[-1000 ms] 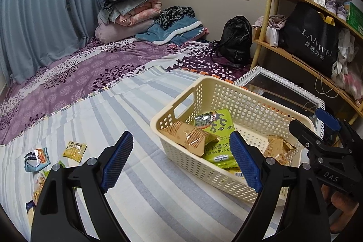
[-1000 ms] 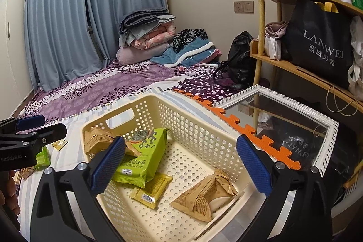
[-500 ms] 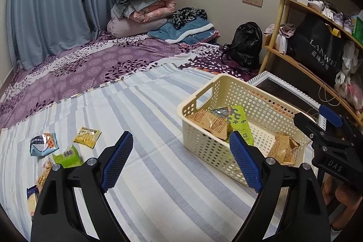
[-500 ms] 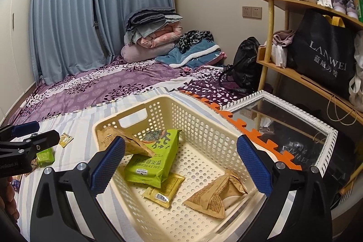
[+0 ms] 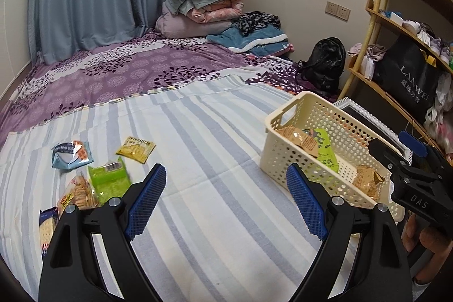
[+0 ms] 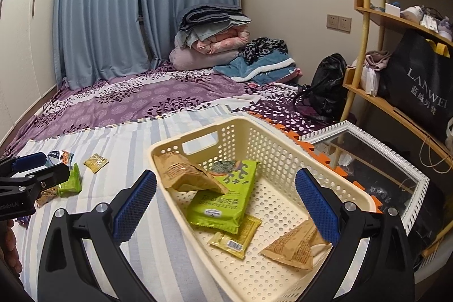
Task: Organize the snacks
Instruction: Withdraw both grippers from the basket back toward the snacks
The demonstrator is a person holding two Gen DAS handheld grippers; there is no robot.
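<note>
Left gripper (image 5: 226,200) jaws wide apart, nothing between them, over bare striped sheet (image 5: 215,217). Right gripper (image 6: 226,203) likewise spread and empty, hanging above the basket (image 6: 283,132).

Loose snacks sit ahead-left of the left gripper: green packet (image 5: 109,179) nearest, just off its left finger, yellow packet (image 5: 136,149) and blue-white packet (image 5: 72,154) beyond, cracker packs (image 5: 76,196) low at the left edge, partly hidden by the finger, so count unclear. Basket lies right of the left gripper, already holding a big green bag (image 6: 223,197) and brown pouches (image 6: 187,174).

Risks, judged:
- packets overlap; closing could pinch two or snag the sheet
- flat slick foil may slide out of the pads
- grippers close together; a swing toward the basket could clip one against the other
</note>
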